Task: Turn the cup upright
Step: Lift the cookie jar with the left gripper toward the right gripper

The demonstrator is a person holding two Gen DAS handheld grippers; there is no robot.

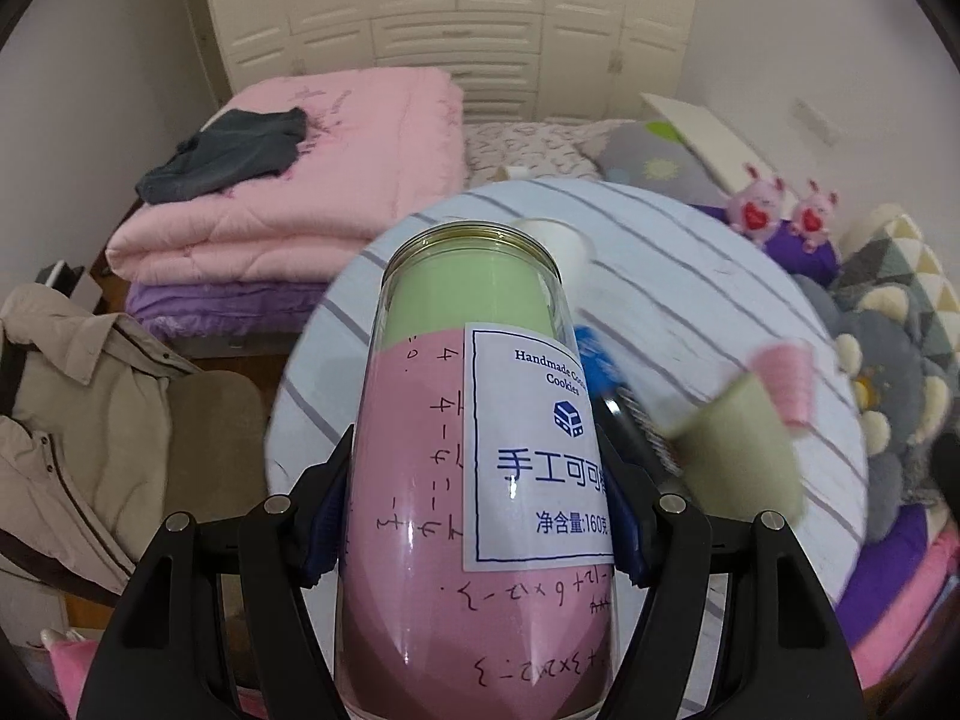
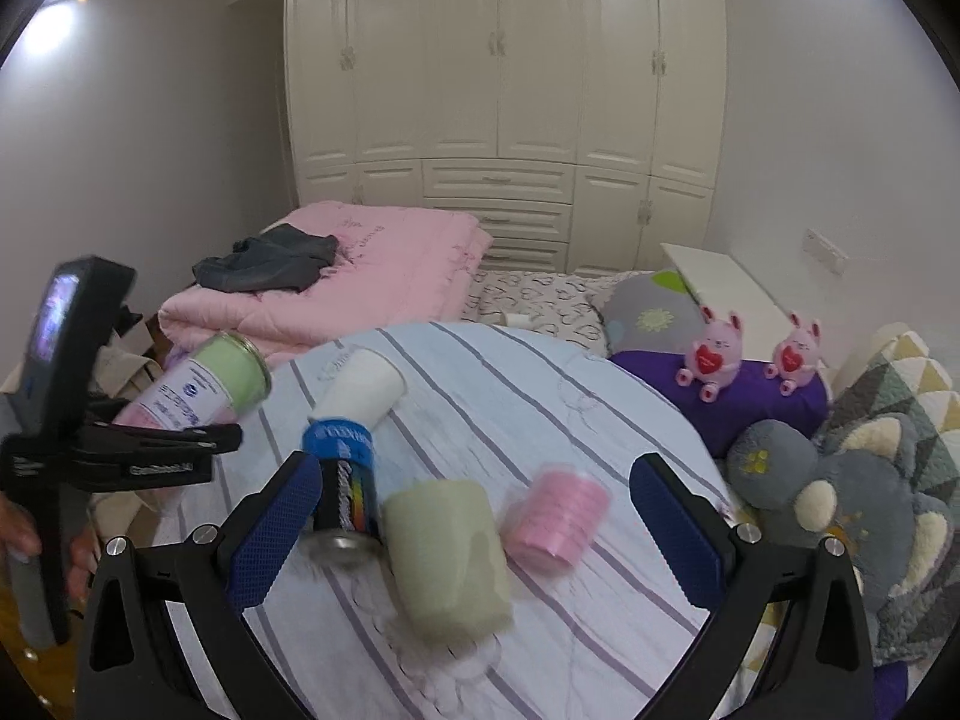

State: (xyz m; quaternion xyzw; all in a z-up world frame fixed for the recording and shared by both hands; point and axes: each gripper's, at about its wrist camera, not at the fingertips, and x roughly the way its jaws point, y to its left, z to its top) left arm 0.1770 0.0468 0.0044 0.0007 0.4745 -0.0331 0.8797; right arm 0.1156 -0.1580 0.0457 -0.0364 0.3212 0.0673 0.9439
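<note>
- The left gripper [image 1: 480,516] is seen closed around a clear jar [image 1: 474,450], its blue pads [image 1: 321,531] pressed against the jar's sides near the label.
- In the right wrist view the left gripper [image 2: 180,438] is held aloft at the table's left edge, with the jar [image 2: 204,387] tilted and its green end pointing up and to the right, clear of the tabletop.
- A hand [image 2: 24,540] is glimpsed on that gripper's handle at the left border.
- The right gripper [image 2: 480,534] is held low over the striped round table [image 2: 540,396], its fingers [image 2: 273,525] spread wide with nothing between them.
- A green cup [image 2: 444,558] is seen lying on its side on the table between those spread fingers, blurred.
- Just right of it a pink ribbed cup [image 2: 558,519] is lying on its side.
- Left of the green cup a dark can with a blue top [image 2: 342,492] is tipped over, and a white cup [image 2: 363,390] lies beyond it.
- Behind the table, a folded pink quilt [image 2: 336,282], two pink plush toys [image 2: 714,357] and a white wardrobe [image 2: 498,78] are visible.
</note>
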